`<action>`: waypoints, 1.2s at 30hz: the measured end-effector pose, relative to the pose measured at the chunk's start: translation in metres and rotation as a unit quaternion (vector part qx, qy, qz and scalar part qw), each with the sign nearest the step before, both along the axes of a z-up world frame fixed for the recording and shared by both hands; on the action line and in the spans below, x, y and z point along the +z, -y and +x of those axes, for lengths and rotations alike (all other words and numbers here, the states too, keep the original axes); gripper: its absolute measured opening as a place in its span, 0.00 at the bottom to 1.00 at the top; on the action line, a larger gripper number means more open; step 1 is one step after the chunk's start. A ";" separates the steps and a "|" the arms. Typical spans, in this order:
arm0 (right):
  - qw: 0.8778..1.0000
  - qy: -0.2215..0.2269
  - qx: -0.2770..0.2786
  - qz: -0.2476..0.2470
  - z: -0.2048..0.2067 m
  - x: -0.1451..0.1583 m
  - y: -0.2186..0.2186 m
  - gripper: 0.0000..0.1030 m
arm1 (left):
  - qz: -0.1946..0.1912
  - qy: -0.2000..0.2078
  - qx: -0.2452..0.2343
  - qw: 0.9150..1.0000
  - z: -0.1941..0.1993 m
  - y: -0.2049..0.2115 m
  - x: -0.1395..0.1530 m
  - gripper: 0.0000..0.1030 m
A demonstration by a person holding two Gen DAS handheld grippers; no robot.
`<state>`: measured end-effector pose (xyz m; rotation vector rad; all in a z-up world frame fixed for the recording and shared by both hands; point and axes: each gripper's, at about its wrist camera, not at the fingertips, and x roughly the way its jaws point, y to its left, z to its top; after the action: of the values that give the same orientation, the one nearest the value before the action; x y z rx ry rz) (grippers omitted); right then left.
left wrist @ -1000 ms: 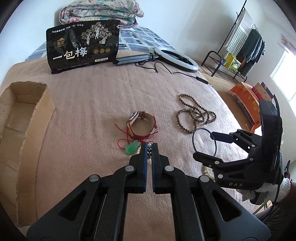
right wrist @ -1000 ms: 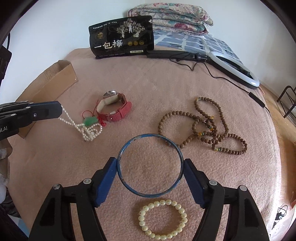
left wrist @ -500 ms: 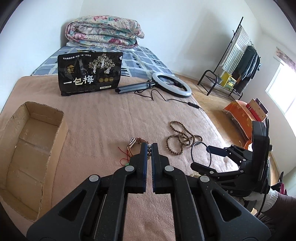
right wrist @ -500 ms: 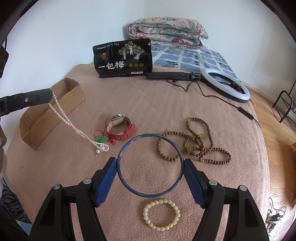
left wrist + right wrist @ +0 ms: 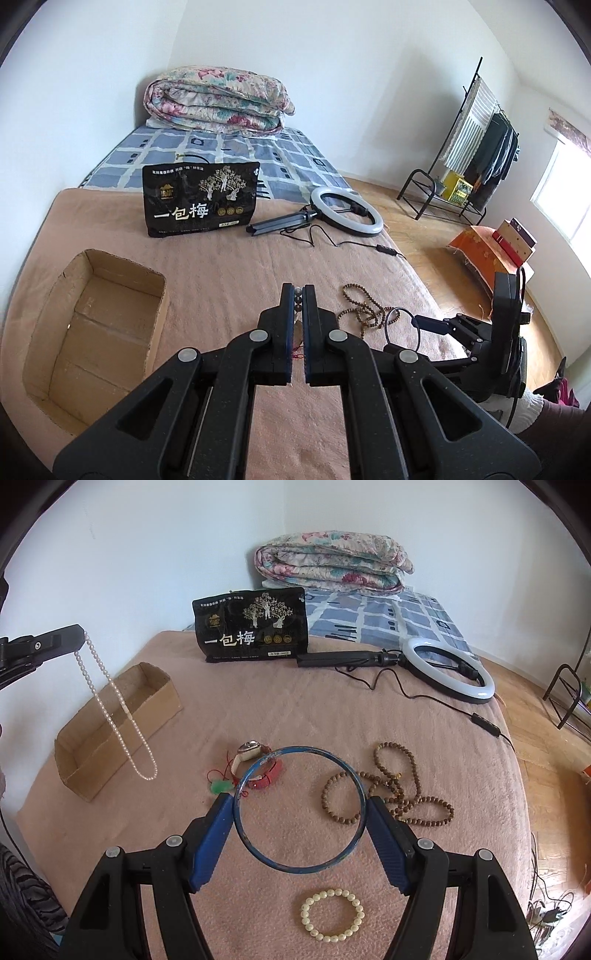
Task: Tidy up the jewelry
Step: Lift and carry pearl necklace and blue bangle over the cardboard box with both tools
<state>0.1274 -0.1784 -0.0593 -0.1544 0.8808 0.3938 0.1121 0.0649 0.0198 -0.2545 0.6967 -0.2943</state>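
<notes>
Right wrist view: your left gripper [image 5: 79,635] pinches the pearl necklace [image 5: 118,716] dangling clear for the cardboard box [image 5: 110,716]; your right gripper [image 5: 300,810] fingers clamp the blue bangle [image 5: 295,867].

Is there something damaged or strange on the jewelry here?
The blue bangle held in the right gripper has worn paint, with pale chipped patches on its upper left rim. The brown beads lie tangled on the blanket. Nothing else stands out.

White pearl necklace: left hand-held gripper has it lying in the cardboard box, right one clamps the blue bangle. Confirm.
Not quite. The right wrist view shows the white pearl necklace dangling from the left hand-held gripper, not lying in the cardboard box. The right hand-held gripper does clamp the blue bangle.
</notes>
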 end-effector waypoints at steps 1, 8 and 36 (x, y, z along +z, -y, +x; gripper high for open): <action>1.000 0.002 0.002 0.002 0.001 0.004 -0.002 0.72 | -0.001 0.004 0.004 1.000 -0.001 -0.005 0.004 0.01; 0.999 0.020 0.026 0.007 0.003 0.029 -0.032 0.72 | 0.000 0.021 0.034 0.999 -0.008 -0.037 0.024 0.01; 0.990 0.007 0.134 0.050 0.022 0.030 -0.228 0.72 | 0.027 0.000 0.159 0.987 -0.052 -0.195 0.001 0.01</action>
<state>0.1492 0.0491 -0.0298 -0.1837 0.8274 0.6852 0.0605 0.2595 0.0213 -0.3088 0.6512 0.0295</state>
